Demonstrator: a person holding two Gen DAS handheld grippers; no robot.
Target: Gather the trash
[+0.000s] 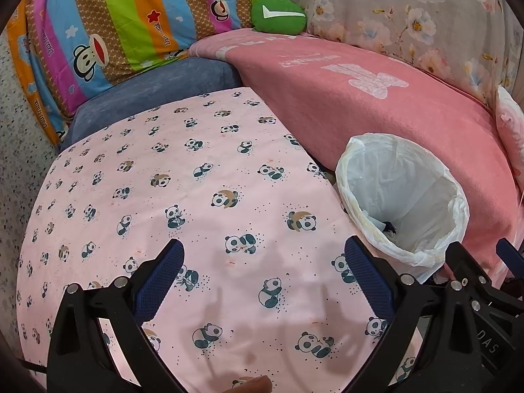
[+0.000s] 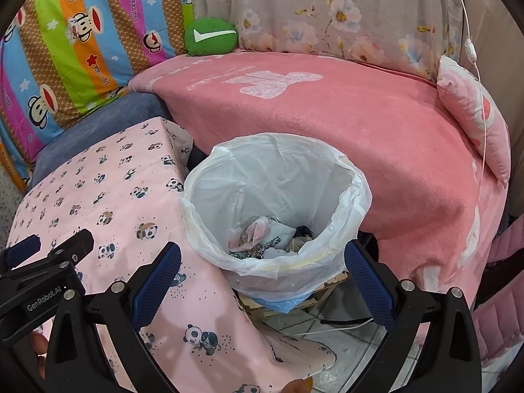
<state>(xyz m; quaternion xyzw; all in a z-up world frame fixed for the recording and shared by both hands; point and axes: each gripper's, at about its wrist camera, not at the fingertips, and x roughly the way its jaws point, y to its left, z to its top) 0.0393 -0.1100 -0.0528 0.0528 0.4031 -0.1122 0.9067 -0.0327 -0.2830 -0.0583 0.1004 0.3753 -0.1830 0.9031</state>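
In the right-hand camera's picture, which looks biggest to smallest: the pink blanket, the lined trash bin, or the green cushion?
As they appear in that view:
1. pink blanket
2. lined trash bin, though it sits nearer the camera, which enlarges it
3. green cushion, farthest back, so shrunk

Pink panda-print tablecloth [image 1: 203,196]; white bin liner [image 2: 278,177]; coral-pink blanket [image 1: 376,108]; striped monkey-print pillow [image 1: 108,26]; green cushion [image 2: 209,36].

Bin [image 2: 278,203] right of table [image 2: 98,196] (trash [image 2: 258,235] inside)
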